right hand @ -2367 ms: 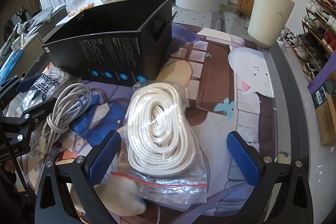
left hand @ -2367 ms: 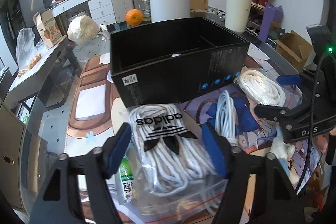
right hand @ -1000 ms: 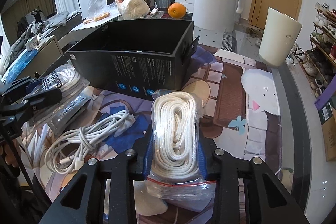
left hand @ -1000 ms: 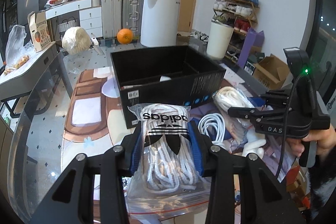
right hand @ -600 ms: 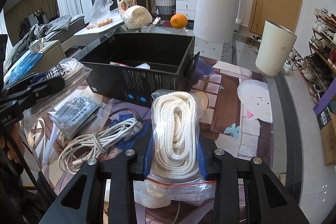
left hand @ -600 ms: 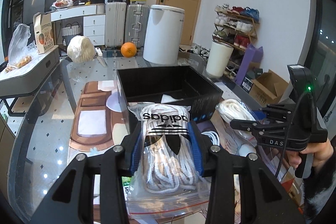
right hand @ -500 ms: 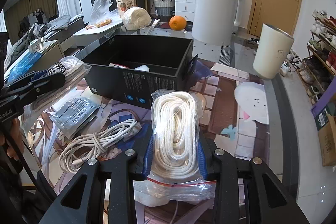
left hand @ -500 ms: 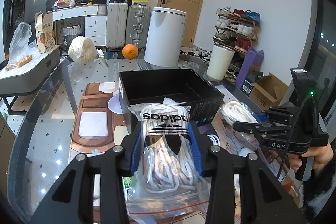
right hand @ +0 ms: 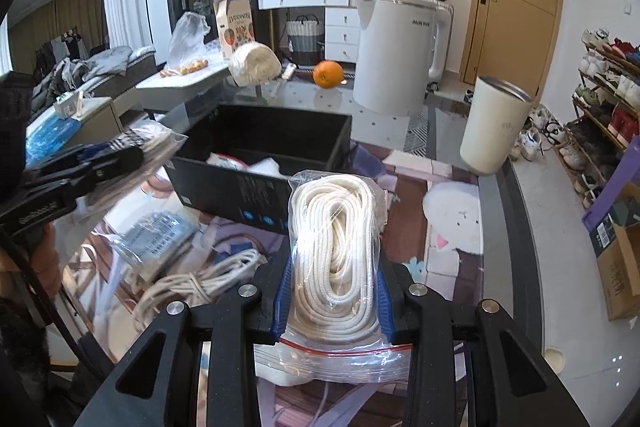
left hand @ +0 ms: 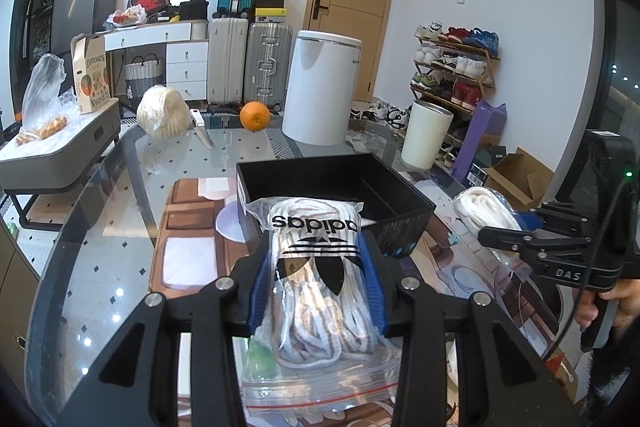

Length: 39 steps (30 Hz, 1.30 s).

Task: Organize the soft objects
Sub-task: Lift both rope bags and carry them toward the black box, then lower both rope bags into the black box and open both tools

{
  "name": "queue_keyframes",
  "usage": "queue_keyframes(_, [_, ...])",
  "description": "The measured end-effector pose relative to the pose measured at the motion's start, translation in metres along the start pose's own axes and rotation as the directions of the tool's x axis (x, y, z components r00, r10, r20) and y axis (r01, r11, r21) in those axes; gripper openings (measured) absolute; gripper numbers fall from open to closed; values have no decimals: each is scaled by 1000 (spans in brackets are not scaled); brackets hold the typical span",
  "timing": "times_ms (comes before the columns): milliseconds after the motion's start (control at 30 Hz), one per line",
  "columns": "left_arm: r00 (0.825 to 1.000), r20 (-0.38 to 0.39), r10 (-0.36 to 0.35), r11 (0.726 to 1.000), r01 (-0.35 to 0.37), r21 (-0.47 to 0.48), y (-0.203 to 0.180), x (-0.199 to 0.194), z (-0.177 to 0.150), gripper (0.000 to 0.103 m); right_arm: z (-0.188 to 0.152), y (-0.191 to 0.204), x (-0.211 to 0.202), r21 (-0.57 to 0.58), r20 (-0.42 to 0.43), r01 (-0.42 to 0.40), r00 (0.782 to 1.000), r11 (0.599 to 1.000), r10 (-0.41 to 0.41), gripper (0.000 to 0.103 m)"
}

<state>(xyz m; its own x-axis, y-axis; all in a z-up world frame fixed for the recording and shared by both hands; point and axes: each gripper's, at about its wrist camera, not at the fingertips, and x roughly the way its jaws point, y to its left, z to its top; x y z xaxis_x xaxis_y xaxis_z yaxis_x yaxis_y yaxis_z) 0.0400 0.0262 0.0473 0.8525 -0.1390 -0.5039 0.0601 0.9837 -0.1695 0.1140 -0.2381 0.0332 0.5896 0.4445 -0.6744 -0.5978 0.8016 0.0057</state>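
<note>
Left gripper (left hand: 316, 291) clamped on bag of laces (left hand: 320, 283) printed adidas, right gripper (right hand: 332, 291) clamped on bag of rope (right hand: 336, 259), both held above printed mat (right hand: 452, 227) near open black box (left hand: 336, 187), glass table (left hand: 100, 227), suitcases (left hand: 228, 63), shoe rack (left hand: 456, 67)

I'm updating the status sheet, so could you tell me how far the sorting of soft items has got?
Done: the black box already holds a couple of items. In hand: the left tool grips the bagged laces; the right tool grips the bagged white rope. Left: the loose white cable and a flat packet remain on the table.
</note>
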Motion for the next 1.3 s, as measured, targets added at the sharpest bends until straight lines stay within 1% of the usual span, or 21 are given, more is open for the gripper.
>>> queue_keyframes(133, [1000, 13, 7, 1000, -7, 5, 1, 1, 7, 39, 8, 8, -10, -9, 40, -25, 999, 1000, 25, 35])
queue_keyframes(233, [1000, 22, 7, 1000, -7, 15, 1, 4, 13, 39, 16, 13, -12, -22, 51, -49, 997, 999, 50, 35])
queue_keyframes(300, [1000, 26, 8, 1000, -9, 22, 0, 5, 17, 39, 23, 17, -10, -38, 50, -66, 996, 997, 68, 35])
queue_keyframes(467, [999, 35, 2, 1000, -3, 28, -1, 11, 28, 39, 40, 24, 1, -79, 43, -77, 996, 994, 80, 35])
queue_keyframes(667, [1000, 20, 1, 999, -1, 34, 2, 24, 38, 39, 61, 22, 30, -113, 0, -101, 995, 988, 102, 35])
queue_keyframes(967, [1000, -10, 1, 1000, -1, 24, 10, 48, 41, 39, 81, 32, 63, -197, -62, -82, 996, 977, 71, 35])
queue_keyframes(1133, [1000, -24, -12, 1000, 13, 21, 6, 60, 43, 39, 89, 33, 85, -209, -103, -84, 993, 974, 63, 35])
queue_keyframes(1300, [999, -48, -6, 999, 8, 37, 3, 76, 42, 39, 93, 36, 104, -215, -137, -93, 989, 972, 64, 35])
